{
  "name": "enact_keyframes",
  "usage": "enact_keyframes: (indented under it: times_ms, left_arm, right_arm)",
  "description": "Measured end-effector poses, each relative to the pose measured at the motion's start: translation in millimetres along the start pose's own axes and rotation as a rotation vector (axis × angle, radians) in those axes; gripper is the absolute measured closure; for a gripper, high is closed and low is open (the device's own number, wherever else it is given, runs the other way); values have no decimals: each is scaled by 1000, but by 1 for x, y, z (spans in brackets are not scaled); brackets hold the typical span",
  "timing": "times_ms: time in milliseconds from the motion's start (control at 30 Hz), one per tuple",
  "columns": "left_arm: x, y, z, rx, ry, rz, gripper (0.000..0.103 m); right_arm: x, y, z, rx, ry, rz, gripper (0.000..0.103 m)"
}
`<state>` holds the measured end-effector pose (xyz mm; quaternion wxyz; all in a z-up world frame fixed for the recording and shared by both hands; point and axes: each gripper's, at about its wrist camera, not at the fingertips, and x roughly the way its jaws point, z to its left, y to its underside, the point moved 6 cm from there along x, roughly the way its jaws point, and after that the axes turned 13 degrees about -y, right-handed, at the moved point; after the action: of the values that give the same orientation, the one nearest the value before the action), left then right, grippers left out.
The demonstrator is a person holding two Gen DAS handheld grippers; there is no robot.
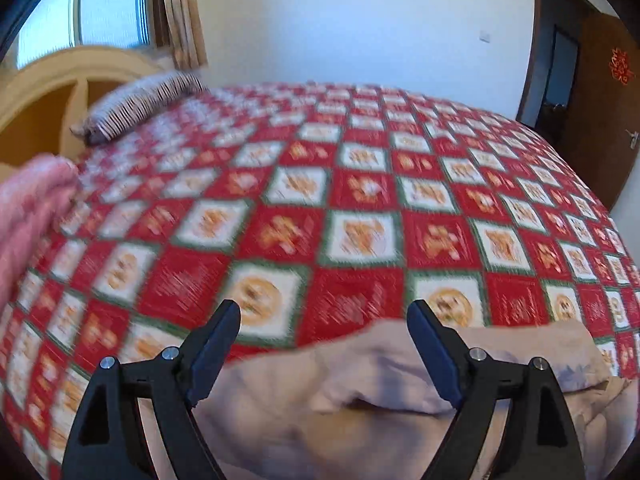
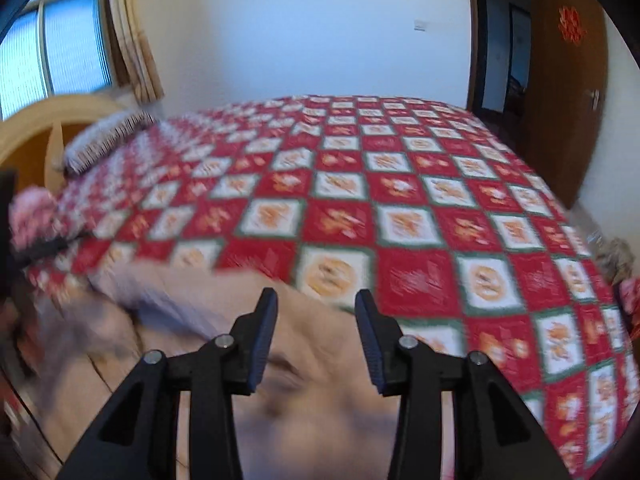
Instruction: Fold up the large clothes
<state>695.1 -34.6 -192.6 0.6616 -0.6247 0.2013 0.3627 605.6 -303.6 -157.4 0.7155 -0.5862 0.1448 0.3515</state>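
Observation:
A beige garment (image 1: 360,392) lies crumpled at the near edge of a bed with a red, white and green checked cover (image 1: 360,200). My left gripper (image 1: 324,312) is open and empty, its fingers wide apart above the garment's far edge. In the right wrist view the same garment (image 2: 312,380) spreads under and left of my right gripper (image 2: 316,300), which is open and empty above it. Both views are blurred by motion.
A striped pillow (image 1: 140,104) lies at the head of the bed by a wooden headboard (image 1: 48,80). A pink cloth (image 1: 28,208) sits at the bed's left edge. A window with curtains (image 2: 60,48) is at left, a brown door (image 2: 560,92) at right.

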Motion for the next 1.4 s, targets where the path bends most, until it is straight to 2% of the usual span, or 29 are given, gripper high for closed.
enact_keyframes:
  times_ms: [67,100,200,267,333,433,700,1033,1100,1167,1200,1267,1333,1400]
  left_arm:
    - [7,19,-17,54,31,23,17]
    - [8,26,-23,88,24,23,17]
    - [21,52,-32,176,-12,28,17]
    - [29,59,-30,164,16,64,17]
    - [33,60,-26,132,53,76,15]
    - [37,65,-25,118,74,82,12]
    - [41,72,-35,164,18,60,8]
    - [43,70,-35,170,2,74,6]
    - [30,61,-25,130,-1,52,6]
    - [8,48,-12,50,63,25,6]
    - [1,43,-8,20,89,16,6]
    - [-14,29,-7,-23,142,4,6]
    - [-20,22,-16,-43,176,-4,6]
    - [-16,25,-36,-33,212,25,6]
  right_arm:
    - [18,-8,17,31,-38,-16,55]
    - [26,-8,23,37,-52,-18,48]
    - [59,2,40,21,-76,31,46]
    - [78,18,41,7,-57,86,46]
    - [93,39,36,6,-37,131,52]
    - [97,55,27,-1,-21,128,55]
    - [110,65,22,-16,20,162,55]
    - [115,70,26,-59,71,170,55]
    - [115,70,29,-77,89,177,55]
    - [108,64,32,-95,82,192,55]
    - [101,60,32,-86,71,182,55]
    - [72,44,33,-58,41,63,55]
    - [54,33,31,-62,80,-12,55]
    - [50,28,24,-19,95,-40,56]
